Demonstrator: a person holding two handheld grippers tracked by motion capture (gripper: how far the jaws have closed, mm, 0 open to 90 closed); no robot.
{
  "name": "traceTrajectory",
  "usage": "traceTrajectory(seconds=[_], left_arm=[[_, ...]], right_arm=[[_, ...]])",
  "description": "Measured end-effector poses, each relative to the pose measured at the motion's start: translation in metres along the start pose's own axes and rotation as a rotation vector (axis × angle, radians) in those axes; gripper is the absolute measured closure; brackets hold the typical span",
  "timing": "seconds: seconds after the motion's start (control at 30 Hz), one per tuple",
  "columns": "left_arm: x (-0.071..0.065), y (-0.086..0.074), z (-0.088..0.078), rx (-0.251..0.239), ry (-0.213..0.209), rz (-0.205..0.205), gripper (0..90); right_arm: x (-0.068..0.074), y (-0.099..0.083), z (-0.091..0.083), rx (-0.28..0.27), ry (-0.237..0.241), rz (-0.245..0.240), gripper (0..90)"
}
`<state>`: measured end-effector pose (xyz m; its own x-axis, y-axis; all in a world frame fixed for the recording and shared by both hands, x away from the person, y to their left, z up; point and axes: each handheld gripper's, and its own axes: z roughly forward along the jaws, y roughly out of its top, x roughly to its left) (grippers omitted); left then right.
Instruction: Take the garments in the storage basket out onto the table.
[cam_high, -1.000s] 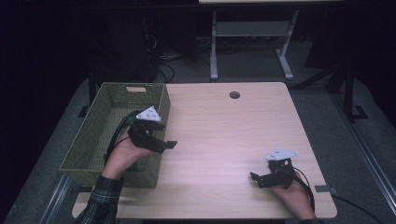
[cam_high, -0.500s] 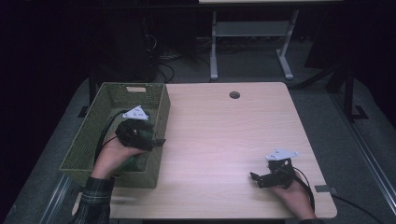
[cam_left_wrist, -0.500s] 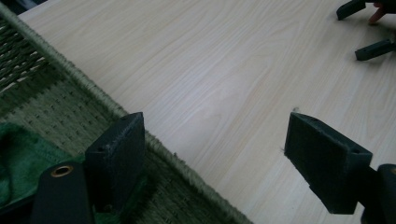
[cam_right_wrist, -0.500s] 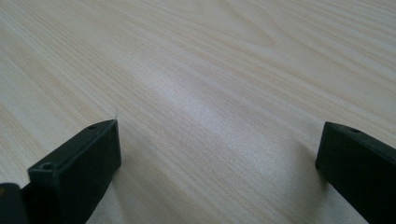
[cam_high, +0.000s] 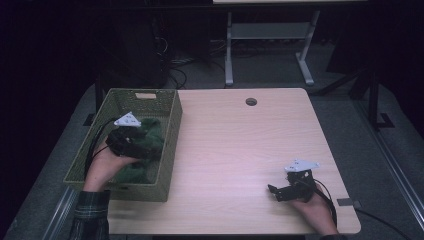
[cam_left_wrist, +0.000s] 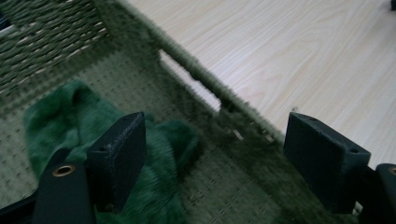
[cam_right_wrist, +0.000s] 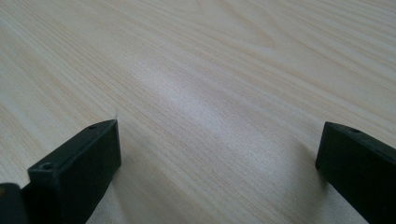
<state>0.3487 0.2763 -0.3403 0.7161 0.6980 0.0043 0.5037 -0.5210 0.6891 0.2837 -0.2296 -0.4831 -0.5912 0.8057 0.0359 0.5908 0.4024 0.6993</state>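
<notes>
One olive-green woven basket (cam_high: 167, 145) on the left part of the light wooden table (cam_high: 240, 150), and one dark green fuzzy cloth (cam_high: 147, 142) lying inside it. The left gripper (cam_high: 131, 145) hangs over that cloth with its jaws spread wide, nothing between them (the cloth's near end is cut off in the left gripper view). Over at the right, the right gripper (cam_high: 276, 191) sits low over bare wood, jaws also wide apart. One small round hole (cam_high: 251, 101) in the tabletop; whatever is under the hands is hidden.
</notes>
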Motion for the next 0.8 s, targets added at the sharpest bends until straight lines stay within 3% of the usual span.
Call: traceTrajectory(seconds=[0.03, 0.27, 0.5, 0.8], left_arm=[[0.003, -0.003, -0.002, 0.003, 0.009, -0.018, 21.2], [0.015, -0.007, -0.002, 0.019, 0.039, -0.017, 23.2], [0.032, -0.014, 0.009, 0.061, 0.085, -0.04, 24.8], [0.037, -0.021, 0.024, 0.113, 0.088, -0.04, 31.2]], right_arm=[[0.0, 0.0, 0.0, 0.0, 0.0, 0.0, 0.0], [0.0, 0.0, 0.0, 0.0, 0.0, 0.001, 0.0], [0.0, 0.0, 0.0, -0.001, 0.0, 0.001, 0.0], [0.0, 0.0, 0.0, -0.001, -0.004, 0.002, 0.0]])
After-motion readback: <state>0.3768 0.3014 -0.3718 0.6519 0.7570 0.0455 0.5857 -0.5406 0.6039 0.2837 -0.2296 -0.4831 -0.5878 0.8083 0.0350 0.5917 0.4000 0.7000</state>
